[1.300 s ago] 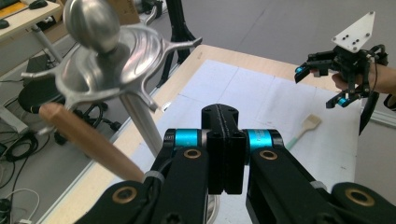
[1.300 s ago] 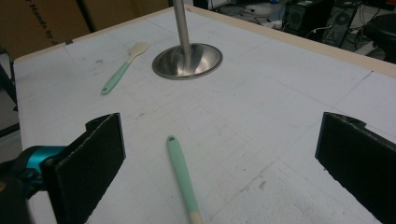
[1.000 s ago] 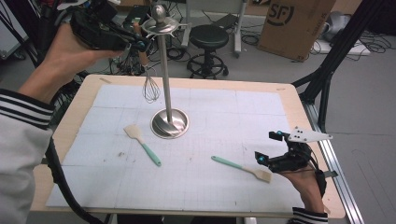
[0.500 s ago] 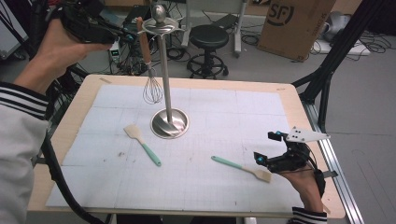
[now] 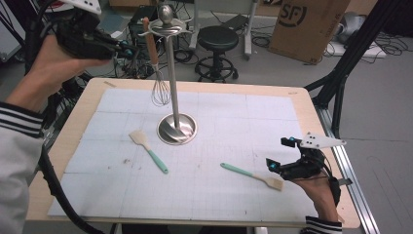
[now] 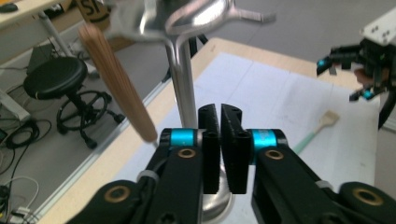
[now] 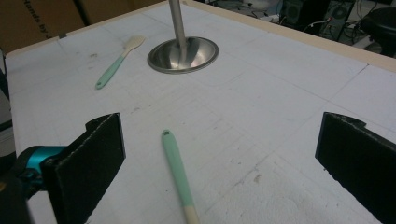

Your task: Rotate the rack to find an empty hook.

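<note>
A metal stand (image 5: 170, 73) rises from its round base at the middle of the white mat. A whisk (image 5: 159, 90) with a wooden handle (image 6: 119, 84) hangs from a hook at the stand's top. My left gripper (image 5: 129, 48) is held in the air left of that handle, apart from it. Its jaws (image 6: 219, 109) have just been opening and stand a slit apart with nothing between them. My right gripper (image 5: 278, 153) rests open near the table's front right. The green handle of a spatula (image 7: 177, 172) lies on the mat between its wide pads, untouched. A second spatula (image 5: 148, 151) lies left of the base.
The wooden table edge (image 5: 204, 85) frames the mat. Beyond the far edge stand a black stool (image 5: 216, 39) and a cardboard box (image 5: 307, 24). A black frame leg (image 5: 341, 73) slants at the right. Cables hang at the left.
My left gripper has drawn back to the left from the stand's top and sunk a little. The whisk's handle now shows bare on the hook. The right gripper kept still.
</note>
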A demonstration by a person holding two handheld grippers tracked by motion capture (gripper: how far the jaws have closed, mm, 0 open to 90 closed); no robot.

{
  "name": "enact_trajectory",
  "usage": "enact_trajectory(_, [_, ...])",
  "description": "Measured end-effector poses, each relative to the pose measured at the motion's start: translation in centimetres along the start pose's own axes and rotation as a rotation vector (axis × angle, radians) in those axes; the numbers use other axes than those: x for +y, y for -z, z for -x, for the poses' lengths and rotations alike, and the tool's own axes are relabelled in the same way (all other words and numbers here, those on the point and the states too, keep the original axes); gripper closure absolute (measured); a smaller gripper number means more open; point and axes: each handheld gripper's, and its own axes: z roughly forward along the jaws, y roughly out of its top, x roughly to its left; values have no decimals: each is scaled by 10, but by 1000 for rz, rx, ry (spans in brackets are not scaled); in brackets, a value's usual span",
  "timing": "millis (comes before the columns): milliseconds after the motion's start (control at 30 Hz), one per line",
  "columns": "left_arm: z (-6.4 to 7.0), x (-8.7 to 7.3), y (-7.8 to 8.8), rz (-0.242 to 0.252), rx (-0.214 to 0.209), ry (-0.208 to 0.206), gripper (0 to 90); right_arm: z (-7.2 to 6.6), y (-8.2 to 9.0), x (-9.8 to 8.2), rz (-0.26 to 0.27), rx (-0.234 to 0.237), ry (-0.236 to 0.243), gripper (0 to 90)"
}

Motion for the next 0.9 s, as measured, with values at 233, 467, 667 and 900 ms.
enact_trajectory(233, [14, -30, 1, -8, -65, -33, 656, 2, 5, -1, 8, -15, -12, 3])
enact_trajectory(467, [26, -56, 3, -12, -87, -110, 435, -1, 2, 0, 4, -9, -3, 3])
enact_trajectory(667, [36, -75, 7, 5, -86, -155, 121, -1, 2, 0, 1, -10, -4, 3])
enact_trajectory(900, [40, -92, 11, 10, -69, -110, 17, -1, 2, 0, 3, -11, -3, 3])
